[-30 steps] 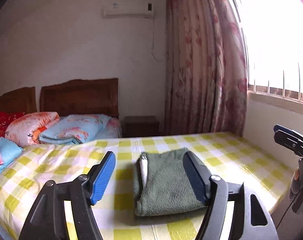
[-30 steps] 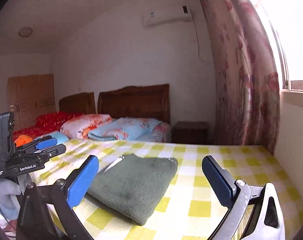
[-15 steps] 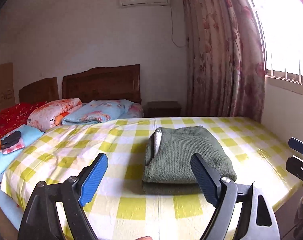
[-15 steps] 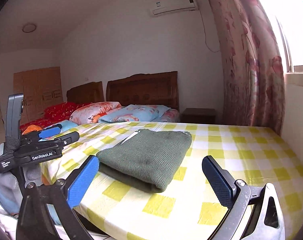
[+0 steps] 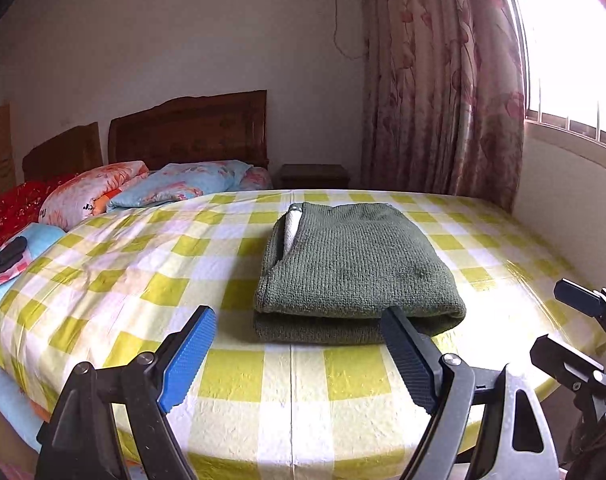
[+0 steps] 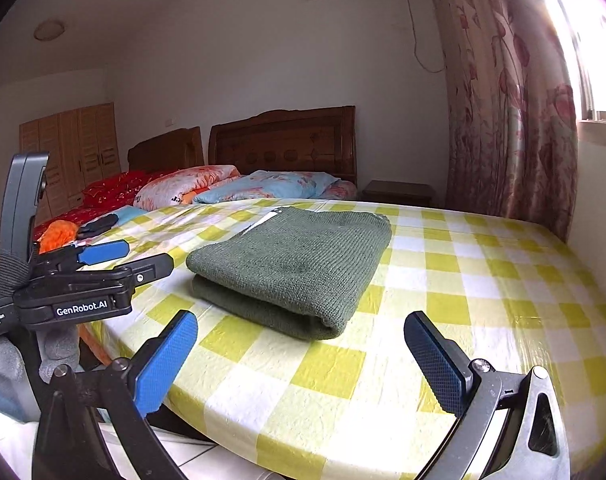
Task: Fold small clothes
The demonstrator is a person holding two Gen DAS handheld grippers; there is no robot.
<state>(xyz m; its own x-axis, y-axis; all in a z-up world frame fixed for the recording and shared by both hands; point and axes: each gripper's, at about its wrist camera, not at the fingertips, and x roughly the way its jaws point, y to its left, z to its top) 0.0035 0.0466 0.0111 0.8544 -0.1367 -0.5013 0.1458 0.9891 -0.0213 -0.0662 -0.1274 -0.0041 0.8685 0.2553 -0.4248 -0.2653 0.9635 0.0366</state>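
Left wrist view: left gripper (image 5: 293, 354) spread wide, nothing between the blue pads, hanging off the near edge of the bed (image 5: 295, 408). Green knit garment (image 5: 355, 268) already folded into a thick stack, lying near that edge and toward the window side, white strip poking out at its far left corner. Right finger tip overlapping the stack's near fold in the picture; contact impossible to tell. Likely trouble from here: a low forward push catching the lower layer and sliding the fold apart, or dragging the checked sheet along with it. Right wrist view: right gripper (image 6: 301, 354) likewise splayed and empty, off the bed's near corner. Same garment (image 6: 295, 264) well clear of it, left gripper (image 6: 115, 258) level beside the bed's left edge. Risk here: a one-sided pinch spilling the stack over the edge.
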